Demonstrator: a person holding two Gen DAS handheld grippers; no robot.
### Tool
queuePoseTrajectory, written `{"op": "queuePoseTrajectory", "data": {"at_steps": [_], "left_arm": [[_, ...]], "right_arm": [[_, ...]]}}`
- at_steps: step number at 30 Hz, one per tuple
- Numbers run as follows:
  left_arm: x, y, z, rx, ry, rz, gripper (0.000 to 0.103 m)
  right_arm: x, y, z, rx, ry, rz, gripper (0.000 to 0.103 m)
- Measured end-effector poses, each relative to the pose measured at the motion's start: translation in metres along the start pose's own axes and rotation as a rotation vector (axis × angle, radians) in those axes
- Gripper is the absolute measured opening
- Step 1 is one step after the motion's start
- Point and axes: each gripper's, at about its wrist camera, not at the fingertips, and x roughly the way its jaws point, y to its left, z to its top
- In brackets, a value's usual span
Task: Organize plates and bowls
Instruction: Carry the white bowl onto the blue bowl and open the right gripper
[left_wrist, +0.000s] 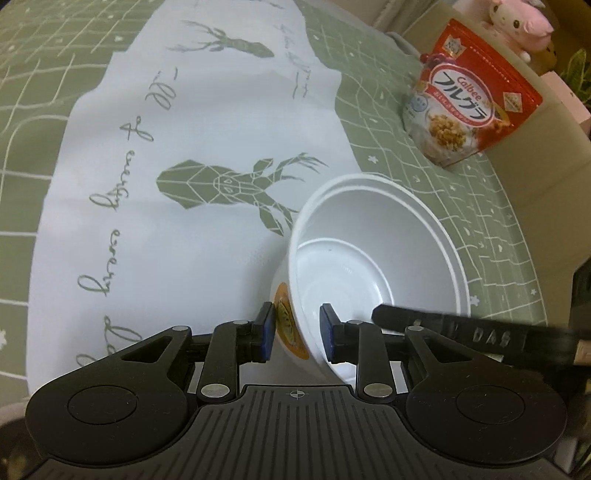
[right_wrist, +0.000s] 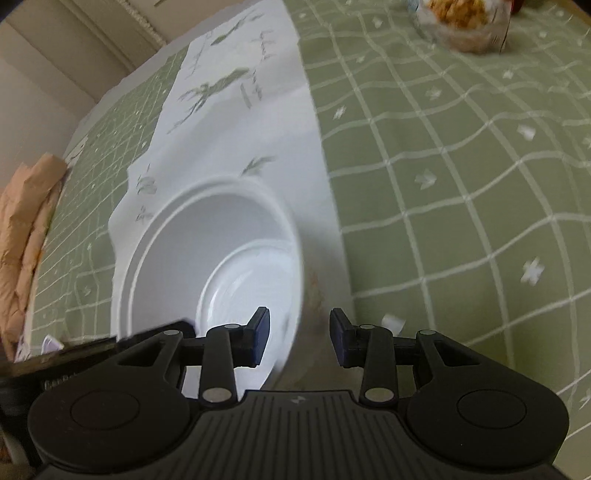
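The left gripper (left_wrist: 297, 330), black with blue pads on its fingers, is nearest in the left wrist view, and its fingers straddle the near wall of the white plastic bowl (left_wrist: 373, 254), one outside and one inside. The outside pad touches the wall by an orange and yellow label, but there is a gap at the inside pad, so I cannot tell if the fingers are squeezing the wall or only sitting around it. The bowl is tipped toward the camera. It has a double line at its rim, and I cannot tell if that is one bowl or two nested together. It sits at the edge of a white cloth with green deer pictures (left_wrist: 207, 155), which lies on the green checked cloth covering the desk (left_wrist: 413, 136). The right gripper (right_wrist: 299, 334) also straddles the bowl's wall, with its fingers spread apart and a clear gap on the outer side. A red cereal bag with Japanese writing (left_wrist: 469, 99) stands well apart behind the bowl, and a pink stuffed toy (left_wrist: 517, 22) sits beyond it. A crumpled brown paper bag (right_wrist: 26, 229) lies at the far left of the right wrist view.
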Motion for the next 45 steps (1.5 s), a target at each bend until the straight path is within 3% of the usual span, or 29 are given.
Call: {"op": "queuePoseTrajectory", "data": {"at_steps": [4, 9, 17, 28, 45], "left_arm": [[-0.019, -0.006, 0.002, 0.004, -0.055, -0.03, 0.029], [-0.07, -0.031, -0.004, 0.081, -0.136, -0.031, 0.029], [-0.118, -0.049, -0.052, 0.132, -0.1, -0.046, 0.031], [-0.111, -0.05, -0.107, 0.152, -0.02, 0.012, 0.031], [-0.115, -0.051, -0.115, 0.164, -0.024, 0.027, 0.029]], "right_arm": [[-0.015, 0.006, -0.002, -0.011, -0.048, 0.004, 0.039], [-0.069, 0.027, -0.013, -0.066, -0.156, 0.032, 0.039], [-0.121, 0.041, -0.059, -0.14, -0.16, 0.035, 0.039], [-0.107, 0.022, -0.115, -0.13, -0.038, 0.018, 0.039], [-0.106, 0.024, -0.12, -0.139, -0.032, 0.019, 0.039]]}}
